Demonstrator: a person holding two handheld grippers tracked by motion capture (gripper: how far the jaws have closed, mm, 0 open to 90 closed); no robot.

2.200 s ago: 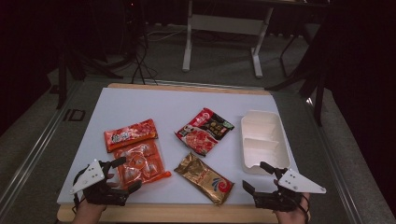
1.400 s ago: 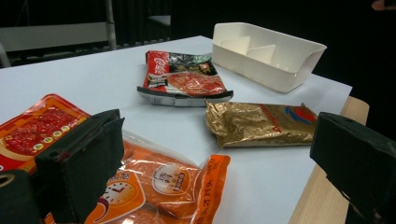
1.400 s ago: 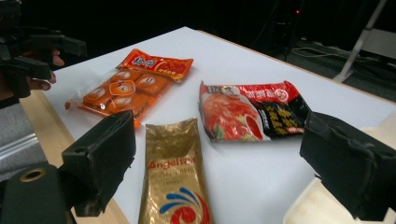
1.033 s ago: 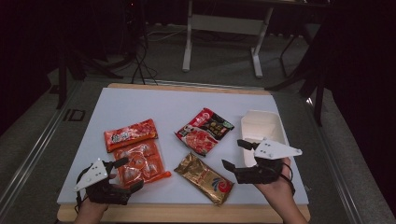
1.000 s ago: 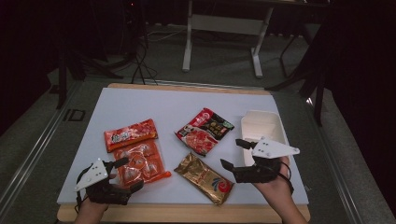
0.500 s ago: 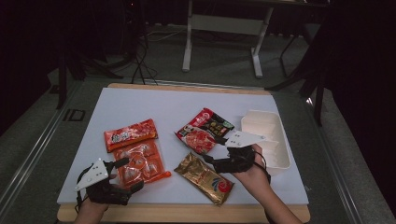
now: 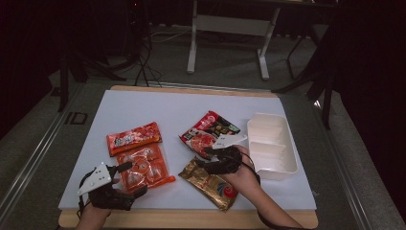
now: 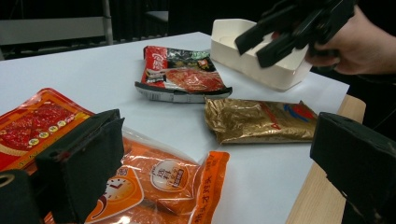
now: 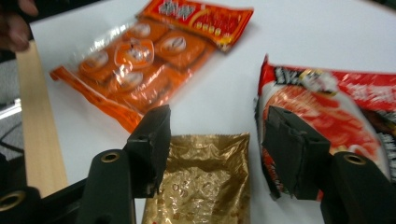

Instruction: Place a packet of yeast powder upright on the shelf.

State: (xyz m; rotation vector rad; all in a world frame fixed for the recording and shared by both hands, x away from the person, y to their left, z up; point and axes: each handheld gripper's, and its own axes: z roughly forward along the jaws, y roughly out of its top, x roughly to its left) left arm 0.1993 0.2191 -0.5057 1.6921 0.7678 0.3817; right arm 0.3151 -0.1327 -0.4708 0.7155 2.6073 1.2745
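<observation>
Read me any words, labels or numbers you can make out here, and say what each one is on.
"ID": dark floor left of the table.
Orange clear-window snack packet: Chinese characters, too small to read.
Red flat snack packet: print blurred.
Red-and-black noodle packet: print unreadable.
Gold foil packet: no legible text.

Your right gripper [image 7: 205, 159] and hand cover the middle of the gold packet [image 7: 208, 183] in the high view. In the right gripper view, that packet [image 9: 201, 178] is cut off at the bottom edge, and the red packet [image 9: 327, 107] beside it runs off the right edge, its print blurred. Lettering on the orange packet [image 8: 163, 186] is too small to read.
</observation>
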